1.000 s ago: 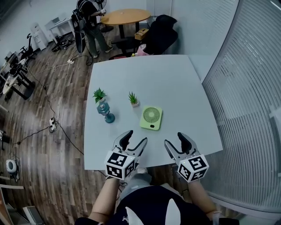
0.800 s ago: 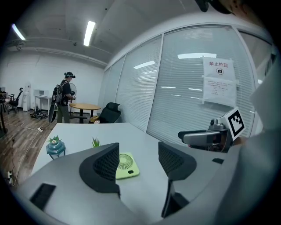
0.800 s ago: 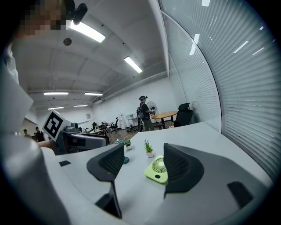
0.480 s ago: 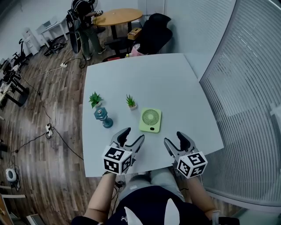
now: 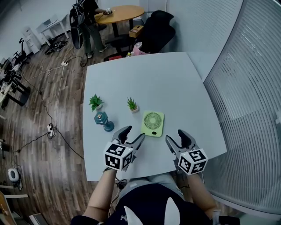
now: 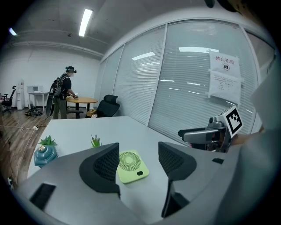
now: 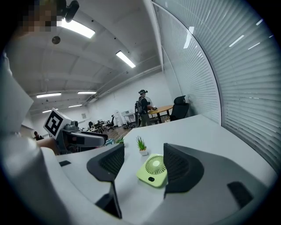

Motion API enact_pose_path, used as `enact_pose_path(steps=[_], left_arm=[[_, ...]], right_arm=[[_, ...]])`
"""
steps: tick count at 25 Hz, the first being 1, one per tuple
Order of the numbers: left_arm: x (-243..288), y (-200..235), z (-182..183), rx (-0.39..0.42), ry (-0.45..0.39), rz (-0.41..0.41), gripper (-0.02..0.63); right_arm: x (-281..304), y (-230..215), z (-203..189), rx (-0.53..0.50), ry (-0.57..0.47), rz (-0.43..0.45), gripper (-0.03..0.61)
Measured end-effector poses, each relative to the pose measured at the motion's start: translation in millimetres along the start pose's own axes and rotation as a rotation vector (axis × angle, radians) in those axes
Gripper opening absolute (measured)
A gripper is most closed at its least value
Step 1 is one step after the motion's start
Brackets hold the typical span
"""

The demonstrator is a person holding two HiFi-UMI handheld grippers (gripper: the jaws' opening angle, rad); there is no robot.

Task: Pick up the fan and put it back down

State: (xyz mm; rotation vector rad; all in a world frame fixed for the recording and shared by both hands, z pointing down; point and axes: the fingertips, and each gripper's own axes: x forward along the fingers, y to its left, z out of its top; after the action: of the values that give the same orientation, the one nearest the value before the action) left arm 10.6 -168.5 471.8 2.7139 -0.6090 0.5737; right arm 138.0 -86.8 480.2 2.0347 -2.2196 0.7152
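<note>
Left tongs (image 5: 134,134): released, jaws apart, nothing gripped, over the near desk edge
Right tongs (image 5: 175,137): released, jaws apart, nothing gripped, level with the left pair
Fan (image 5: 152,123): green, lying flat on desk (image 5: 149,74), just beyond both tongs, untouched
Teal vase (image 5: 104,121): upright, left of fan
Small plant (image 5: 132,104): near fan's far left corner
Second plant (image 5: 95,102): just behind vase
Far: person (image 5: 88,19) beside round table (image 5: 125,13), dark chair (image 5: 159,30)

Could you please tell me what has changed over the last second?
Both the left gripper and the right gripper edged slightly forward toward the green fan, jaws open, gripping nothing. The fan and two small potted plants stayed put on the table.
</note>
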Motion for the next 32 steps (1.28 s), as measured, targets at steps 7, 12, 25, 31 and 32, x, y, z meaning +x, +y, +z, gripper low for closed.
enact_pose_path(steps=[7, 12, 25, 31, 32], left_arm=[[31.1, 20.6, -5.2, -0.025, 0.049, -0.035, 0.269], [50.9, 33.0, -19.0, -0.058, 0.095, -0.05, 0.268], [95.2, 55.6, -50.3, -0.132, 0.189, -0.078, 0.268], [113.6, 61.3, -67.9, -0.159, 0.242, -0.096, 0.268], [116.6, 61.9, -70.8, -0.162, 0.251, -0.099, 0.268]], right_arm=[[35.9, -17.8, -5.4, 0.024, 0.054, -0.008, 0.267], [55.1, -28.9, -17.2, 0.044, 0.114, -0.02, 0.267], [94.1, -50.7, -56.2, 0.084, 0.233, -0.034, 0.265], [106.5, -60.5, -72.6, 0.1, 0.286, -0.038, 0.265], [108.5, -62.3, -75.0, 0.104, 0.294, -0.039, 0.265]])
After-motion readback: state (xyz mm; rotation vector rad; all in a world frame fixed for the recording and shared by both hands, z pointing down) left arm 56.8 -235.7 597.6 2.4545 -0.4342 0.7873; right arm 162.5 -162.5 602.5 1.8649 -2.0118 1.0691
